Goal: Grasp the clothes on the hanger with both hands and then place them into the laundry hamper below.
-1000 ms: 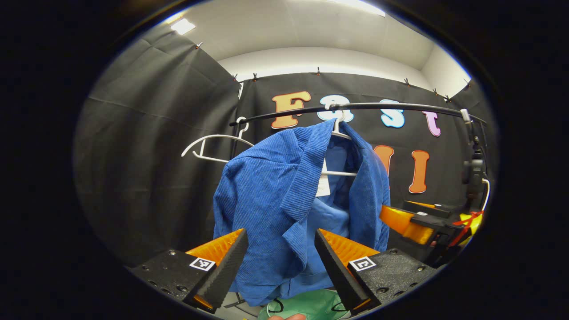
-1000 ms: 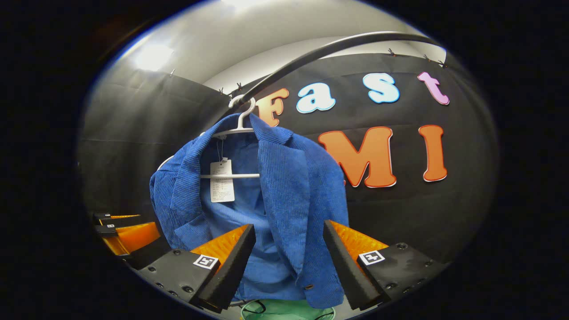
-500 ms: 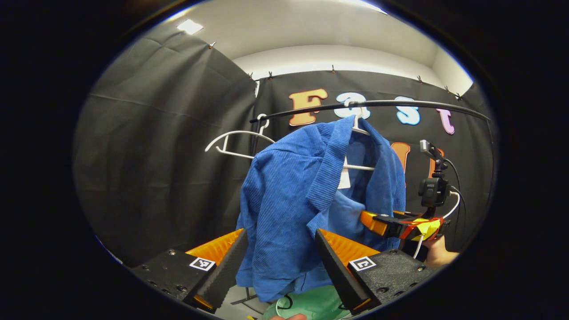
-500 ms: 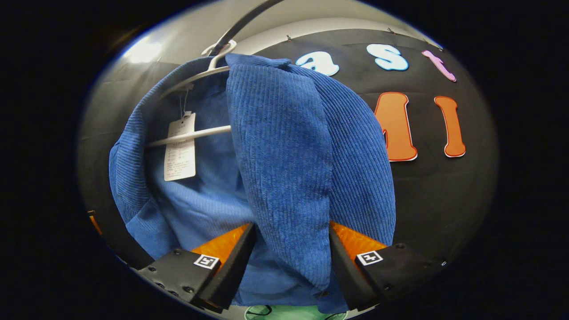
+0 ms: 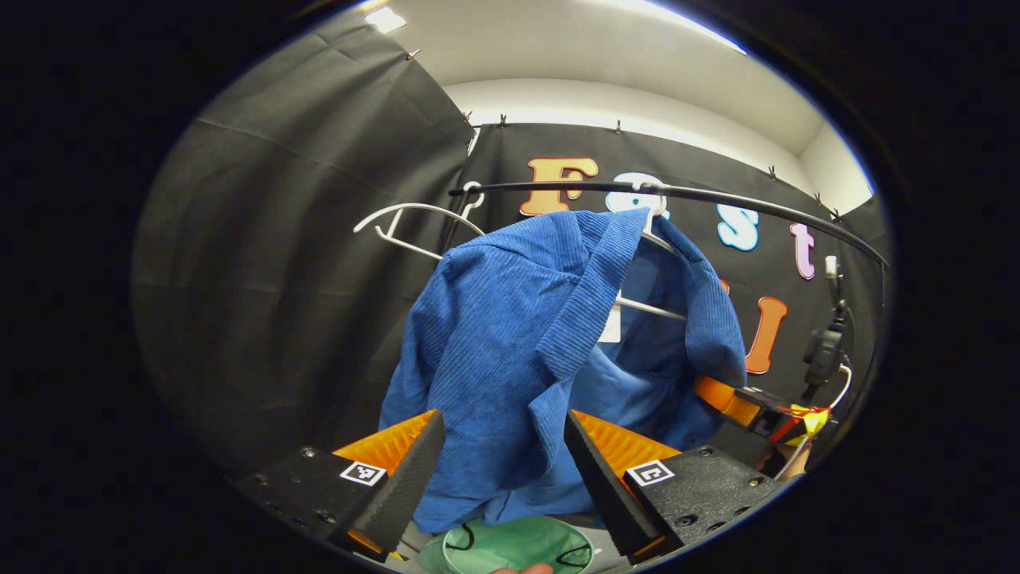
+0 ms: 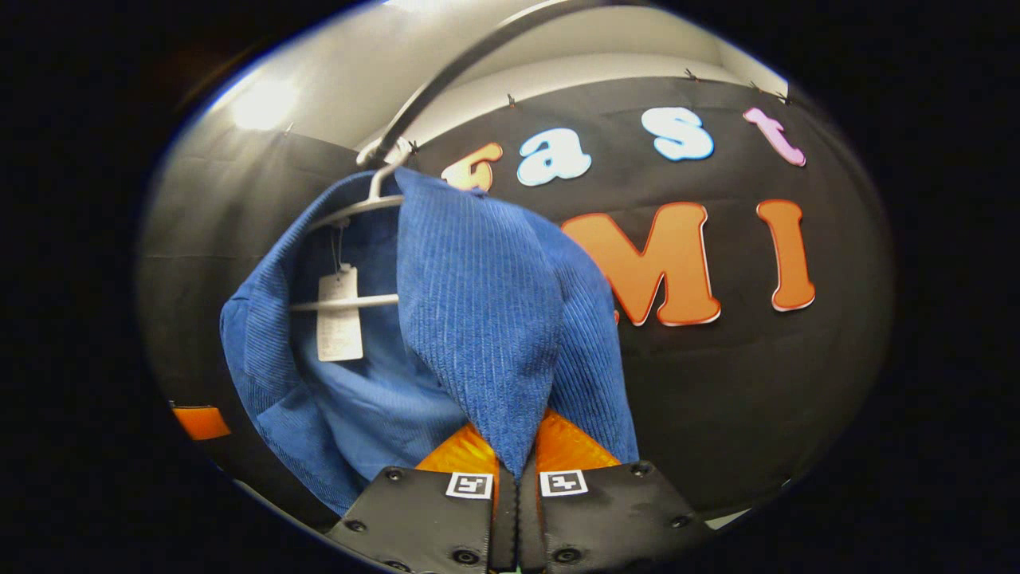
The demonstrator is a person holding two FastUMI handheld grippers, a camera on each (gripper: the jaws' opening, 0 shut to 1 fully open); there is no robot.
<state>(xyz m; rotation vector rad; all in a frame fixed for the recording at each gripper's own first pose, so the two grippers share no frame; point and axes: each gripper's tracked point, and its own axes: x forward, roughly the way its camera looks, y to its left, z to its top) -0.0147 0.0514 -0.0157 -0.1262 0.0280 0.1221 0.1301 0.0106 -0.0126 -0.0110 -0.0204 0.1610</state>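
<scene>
Our right gripper (image 6: 510, 470) is clamped on the jacket (image 6: 486, 319) (both fingers pressing). Our left gripper (image 5: 498, 470) stands with fingers spread wide.

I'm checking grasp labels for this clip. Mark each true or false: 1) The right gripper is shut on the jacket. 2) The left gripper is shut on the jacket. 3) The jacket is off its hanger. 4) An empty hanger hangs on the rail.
1) True: the right gripper pinches the jacket's front edge.
2) False: the left gripper is open, with cloth between its fingers.
3) False: it hangs on its hanger.
4) True: an empty hanger is on the rail.
</scene>
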